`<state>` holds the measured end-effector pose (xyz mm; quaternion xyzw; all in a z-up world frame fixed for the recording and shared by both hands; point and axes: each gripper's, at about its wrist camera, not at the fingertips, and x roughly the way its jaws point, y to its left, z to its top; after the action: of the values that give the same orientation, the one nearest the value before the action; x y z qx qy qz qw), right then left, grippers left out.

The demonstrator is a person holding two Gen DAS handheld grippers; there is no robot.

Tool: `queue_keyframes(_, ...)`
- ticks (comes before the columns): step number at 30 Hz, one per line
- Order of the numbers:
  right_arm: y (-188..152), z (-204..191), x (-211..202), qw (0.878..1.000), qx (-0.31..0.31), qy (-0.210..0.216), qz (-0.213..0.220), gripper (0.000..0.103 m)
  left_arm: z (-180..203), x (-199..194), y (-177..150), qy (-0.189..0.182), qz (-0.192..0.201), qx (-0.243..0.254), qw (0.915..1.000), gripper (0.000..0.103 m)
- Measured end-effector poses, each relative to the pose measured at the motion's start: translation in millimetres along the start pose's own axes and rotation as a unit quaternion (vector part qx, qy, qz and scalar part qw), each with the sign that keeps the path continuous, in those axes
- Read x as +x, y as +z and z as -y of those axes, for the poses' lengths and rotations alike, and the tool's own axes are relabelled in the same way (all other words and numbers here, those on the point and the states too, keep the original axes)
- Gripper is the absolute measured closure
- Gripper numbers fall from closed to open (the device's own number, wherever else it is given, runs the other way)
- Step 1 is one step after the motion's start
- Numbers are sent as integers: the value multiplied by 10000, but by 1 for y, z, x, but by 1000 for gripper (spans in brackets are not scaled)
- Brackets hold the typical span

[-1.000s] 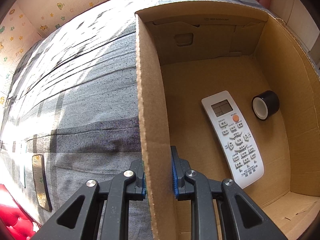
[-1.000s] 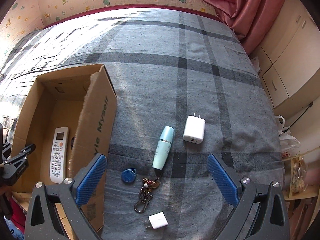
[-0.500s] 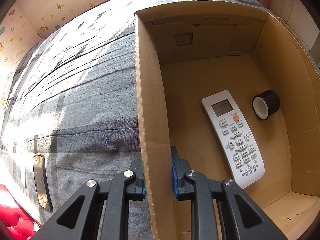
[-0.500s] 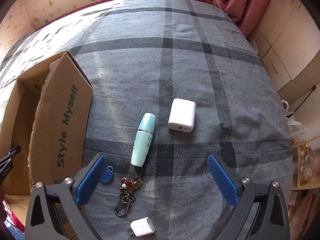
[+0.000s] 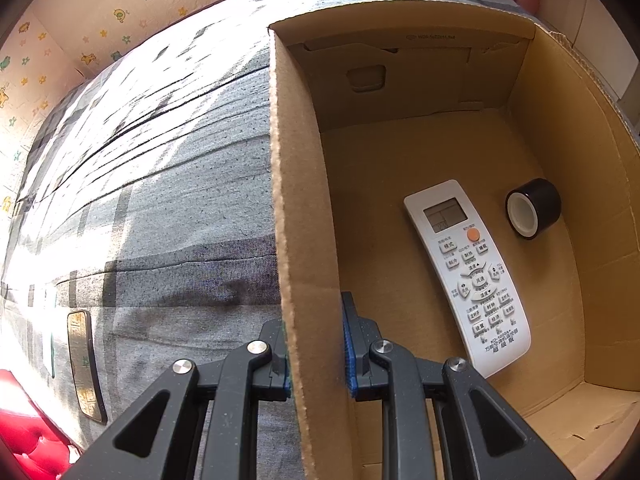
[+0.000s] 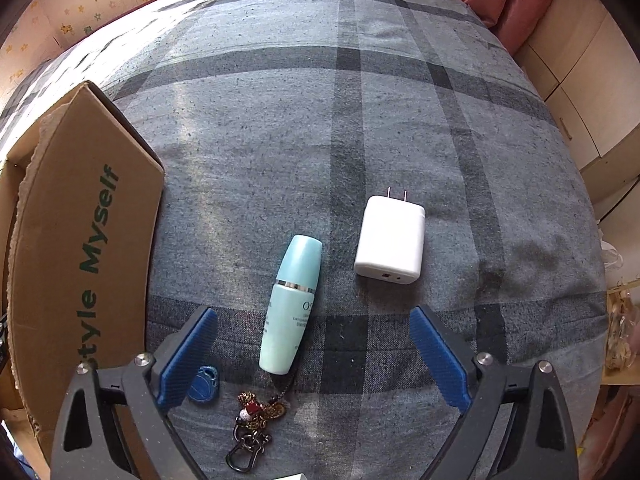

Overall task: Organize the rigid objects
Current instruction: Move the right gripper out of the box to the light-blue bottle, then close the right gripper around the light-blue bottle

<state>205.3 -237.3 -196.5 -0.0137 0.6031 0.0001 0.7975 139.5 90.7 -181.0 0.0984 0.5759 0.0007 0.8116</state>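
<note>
Right wrist view: right tool (image 6: 314, 354), closing, points down astride bottle (image 6: 291, 308).

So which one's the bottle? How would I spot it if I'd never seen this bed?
Start at the cardboard box on the grey checked bedspread. Just right of its printed flap lies the bottle, flat, cap pointing away, between the white charger and a blue tag with keys. It is the only pale turquoise thing there, long and rounded with a silver band.
</note>
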Motion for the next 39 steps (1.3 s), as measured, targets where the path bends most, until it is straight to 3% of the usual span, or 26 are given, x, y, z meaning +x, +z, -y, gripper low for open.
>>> queue_keyframes(5,4,-2,12,9999,17,63,-155,15,0,0,0,11,-4,7,10000,82)
queue_keyframes(8,6,-3,20,9996,51,136,-249,26,0,0,0,0,-3,0,10000,82)
queue_keyframes(11,8,-3,27,9991,94,222,-361,41,0,0,0,1,-1,1,10000,82)
queue_keyframes(13,9,-5,31,9987,81,254,-427,72,0,0,0,11,1,3,10000,82)
queue_keyframes(14,9,-6,33,9984,97,290,-471,75,0,0,0,17,3,1,10000,82)
queue_keyframes(39,1,-24,-35,9995,-199,225,66,76,0,-1,-2,22,25,-8,10000,82)
